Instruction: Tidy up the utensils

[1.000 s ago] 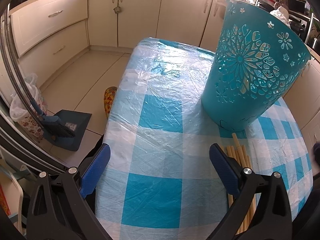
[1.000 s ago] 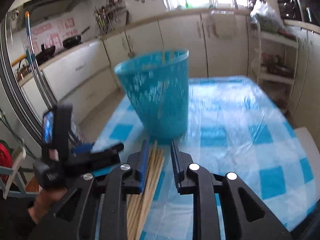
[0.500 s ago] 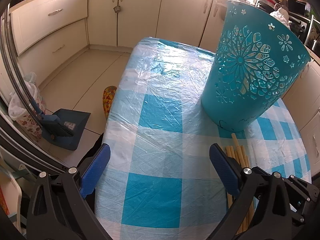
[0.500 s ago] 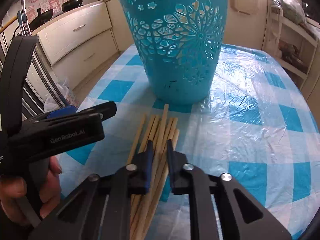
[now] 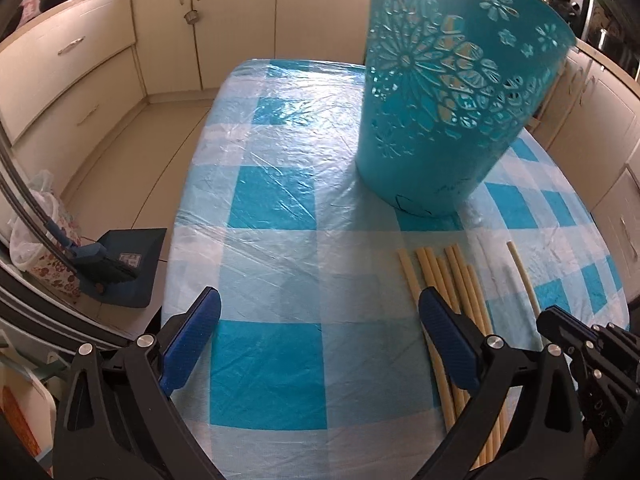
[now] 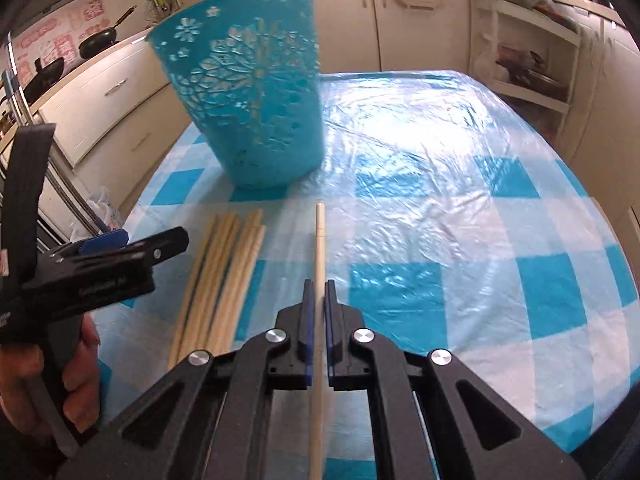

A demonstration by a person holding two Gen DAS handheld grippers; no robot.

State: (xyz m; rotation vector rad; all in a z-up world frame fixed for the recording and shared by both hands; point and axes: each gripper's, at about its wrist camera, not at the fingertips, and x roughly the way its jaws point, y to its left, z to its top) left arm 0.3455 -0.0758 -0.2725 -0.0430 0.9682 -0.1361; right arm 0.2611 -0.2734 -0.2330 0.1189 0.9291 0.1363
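Chopstick (image 6: pixel 319 248) clamped in right gripper (image 6: pixel 319 300), seemingly lifted, bundle (image 6: pixel 224 276) beside, left gripper (image 5: pixel 320 344) open.

Basket (image 5: pixel 448 120) perforated plastic – chopsticks (image 6: pixel 224 272) matt wood – tablecloth (image 6: pixel 440 184) glossy film.

A blue dustpan (image 5: pixel 128 268) lies on the floor near cream cabinets (image 5: pixel 168 28); frying pans (image 6: pixel 100 40) sit on the counter.

A tall blue basket (image 6: pixel 256 92) with flower-shaped holes stands upright. Near its bottom lies a bunch of pale wooden chopsticks (image 6: pixel 218 280), side by side, pointing at the basket. One chopstick (image 6: pixel 319 240) lies apart from the bunch, also pointing toward the basket.
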